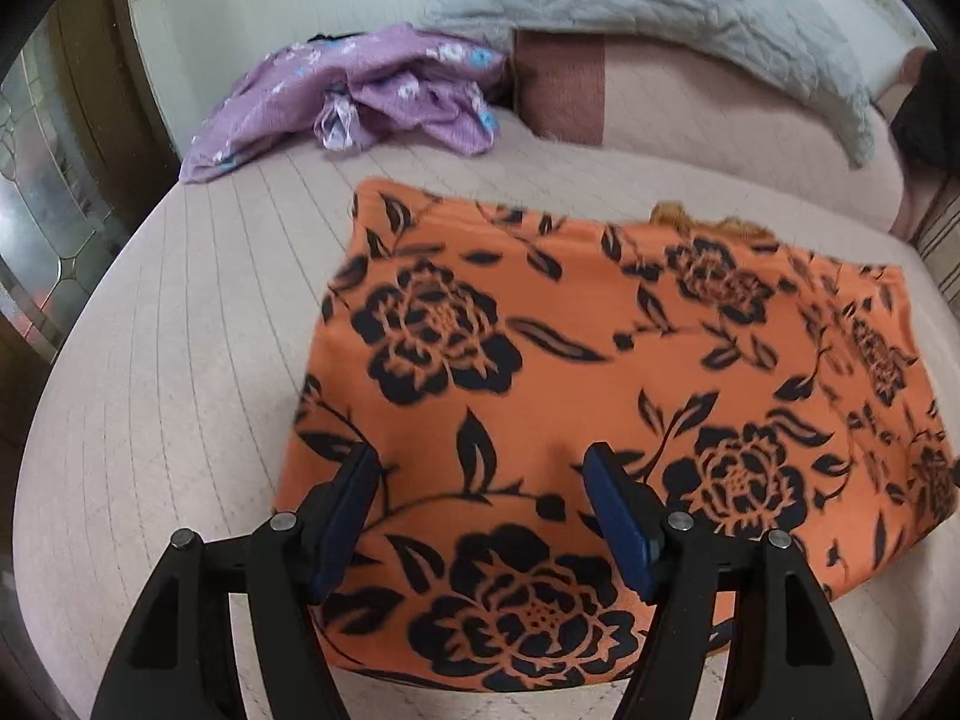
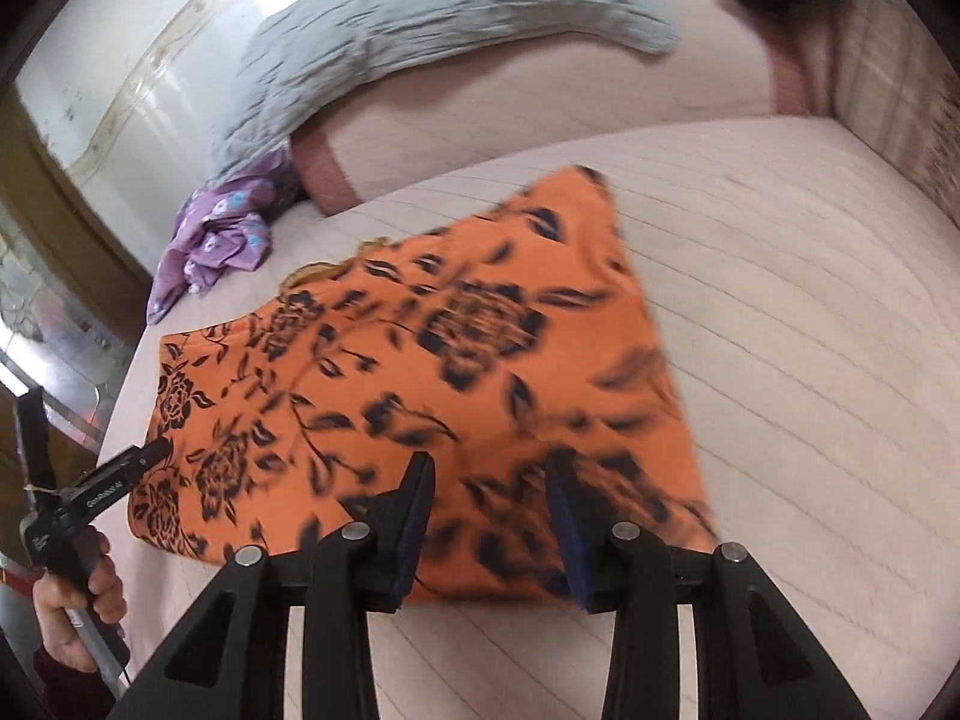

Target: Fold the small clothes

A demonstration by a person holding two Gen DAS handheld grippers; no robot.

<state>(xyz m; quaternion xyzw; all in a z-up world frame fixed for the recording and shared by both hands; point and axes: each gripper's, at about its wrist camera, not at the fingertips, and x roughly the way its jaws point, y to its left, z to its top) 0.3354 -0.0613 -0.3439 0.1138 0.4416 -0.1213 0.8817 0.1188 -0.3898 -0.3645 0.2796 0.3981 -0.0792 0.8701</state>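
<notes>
The orange garment (image 1: 600, 360), judged soft and light, is best taken at its near hem; both grippers (image 1: 483, 480) (image 2: 489, 480) are held apart, empty.

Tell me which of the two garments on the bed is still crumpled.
The purple flowered garment near the pillow; the orange flowered one lies flat.

i can make out only one bit of lettering: small white print along the side of the left gripper (image 2: 157, 451), seen from the right wrist camera, too blurred and tiny for me to read. a small white label lower on its handle is equally unreadable.
</notes>
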